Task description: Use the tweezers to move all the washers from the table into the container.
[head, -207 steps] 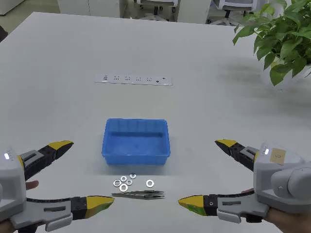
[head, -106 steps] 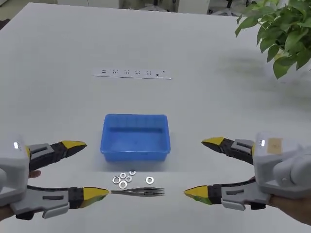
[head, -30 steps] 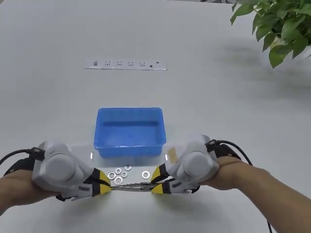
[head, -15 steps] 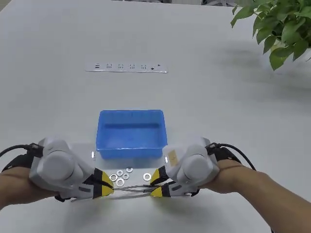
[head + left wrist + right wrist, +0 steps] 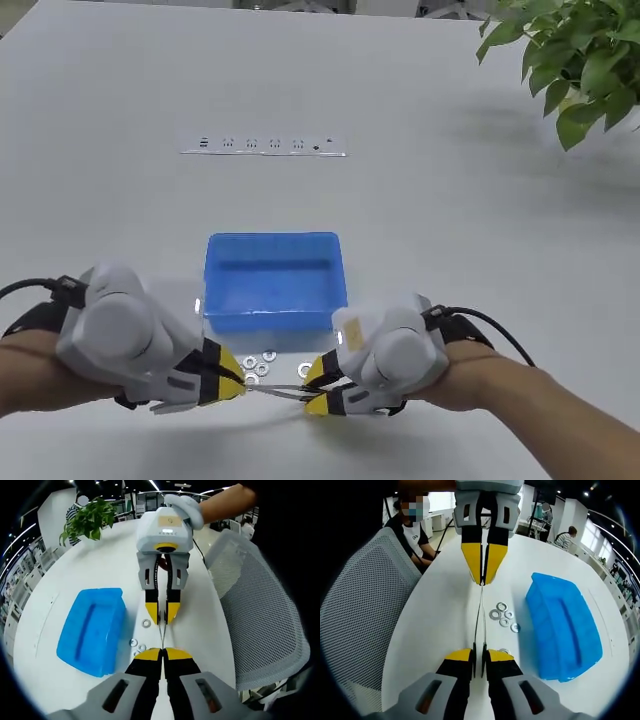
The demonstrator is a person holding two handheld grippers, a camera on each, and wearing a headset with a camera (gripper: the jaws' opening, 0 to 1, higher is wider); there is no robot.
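Observation:
The thin steel tweezers [image 5: 278, 391] span the gap between my two grippers, just in front of the blue container [image 5: 275, 283]. My left gripper [image 5: 238, 384] is shut on their left end and my right gripper [image 5: 311, 387] is shut on their right end. In the left gripper view the tweezers [image 5: 162, 636] run from my own jaws [image 5: 163, 653] to the right gripper [image 5: 163, 616] opposite. Several washers [image 5: 501, 615] lie on the table between the tweezers [image 5: 481, 615] and the container [image 5: 565, 625]. One washer [image 5: 304, 371] sits apart by the right gripper.
A white power strip [image 5: 263, 146] lies beyond the container. A potted plant [image 5: 580, 60] stands at the far right corner. A mesh office chair [image 5: 255, 610] stands at the table's near edge. A person [image 5: 412, 515] sits behind it.
Both grippers were open and apart; they have come in from the sides and shut on the two ends of the tweezers. In the last second they stay shut there.

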